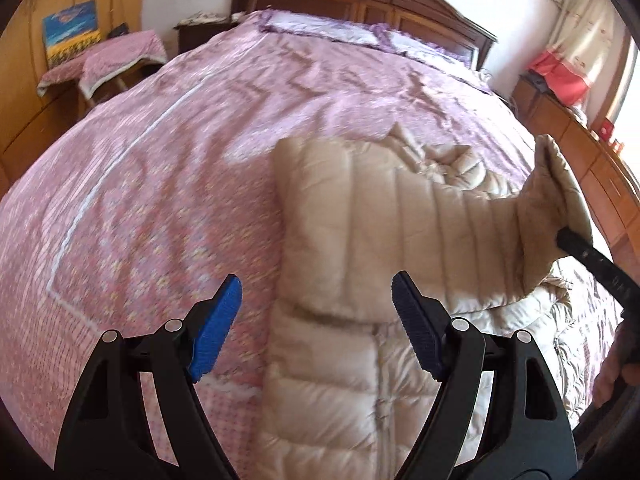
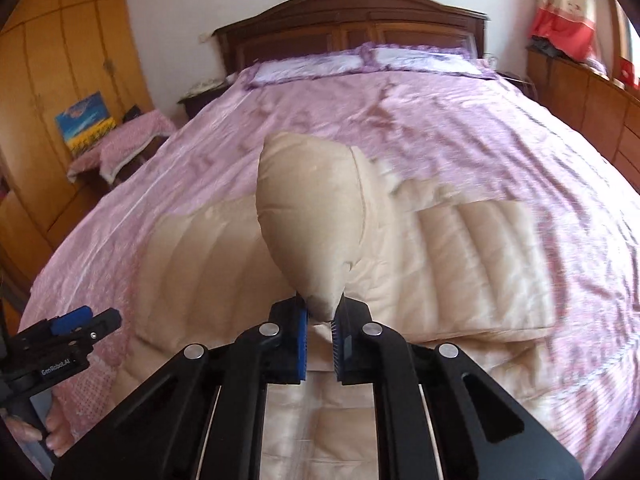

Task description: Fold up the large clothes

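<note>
While my right gripper [image 2: 320, 320] jaws pinch only the jacket [image 1: 360, 360] sleeve tip above the bed [image 1: 160, 160] | left gripper [image 1: 316, 320] jaws spread, empty | risk: slick padding may slip free, sleeve flops unfolded.

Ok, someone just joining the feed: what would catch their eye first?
Probably the beige puffer jacket spread on the pink quilted bedspread, with one sleeve end lifted, pinched in the right gripper. Next, the left gripper, open and empty above the jacket's left edge.
</note>
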Demonstrator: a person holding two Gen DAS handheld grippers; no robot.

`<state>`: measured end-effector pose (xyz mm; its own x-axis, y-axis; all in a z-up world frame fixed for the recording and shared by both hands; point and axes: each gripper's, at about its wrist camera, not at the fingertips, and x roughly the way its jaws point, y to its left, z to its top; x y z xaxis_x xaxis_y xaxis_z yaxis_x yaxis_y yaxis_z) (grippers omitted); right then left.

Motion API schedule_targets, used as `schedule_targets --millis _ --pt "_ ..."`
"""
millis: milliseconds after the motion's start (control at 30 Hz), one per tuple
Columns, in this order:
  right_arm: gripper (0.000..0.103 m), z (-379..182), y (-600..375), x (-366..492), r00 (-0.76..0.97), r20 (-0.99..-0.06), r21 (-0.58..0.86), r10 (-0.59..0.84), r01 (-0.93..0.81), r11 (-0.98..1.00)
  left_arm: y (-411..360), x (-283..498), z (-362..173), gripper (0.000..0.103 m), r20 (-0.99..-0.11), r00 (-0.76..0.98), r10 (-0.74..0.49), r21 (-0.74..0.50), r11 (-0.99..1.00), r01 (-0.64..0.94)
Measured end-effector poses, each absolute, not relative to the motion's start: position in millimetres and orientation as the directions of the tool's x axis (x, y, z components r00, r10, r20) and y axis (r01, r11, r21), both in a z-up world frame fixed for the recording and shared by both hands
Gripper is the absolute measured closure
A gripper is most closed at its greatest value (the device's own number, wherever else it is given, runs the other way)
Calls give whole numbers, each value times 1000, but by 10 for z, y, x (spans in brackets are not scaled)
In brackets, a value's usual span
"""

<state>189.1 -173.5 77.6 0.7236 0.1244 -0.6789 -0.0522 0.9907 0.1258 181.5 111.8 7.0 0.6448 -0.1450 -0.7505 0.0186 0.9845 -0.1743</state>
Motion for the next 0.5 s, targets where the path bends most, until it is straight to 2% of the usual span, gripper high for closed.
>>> schedule_targets --millis 133,367,467,500 --pt "92 766 -2164 1886 722 -685 152 91 19 988 927 1944 34 26 -749 642 -163 -169 984 52" --pt "90 401 -2698 1919 659 -749 199 73 119 973 710 2198 -227 26 -786 605 -127 -126 991 44" --pt "75 244 -2810 1935 633 -772 198 61 149 969 689 2223 -303 26 -795 598 -103 -111 994 24" --pt "64 214 -2852 1922 631 -774 202 56 162 966 685 2222 -311 26 -795 599 -96 -105 994 19"
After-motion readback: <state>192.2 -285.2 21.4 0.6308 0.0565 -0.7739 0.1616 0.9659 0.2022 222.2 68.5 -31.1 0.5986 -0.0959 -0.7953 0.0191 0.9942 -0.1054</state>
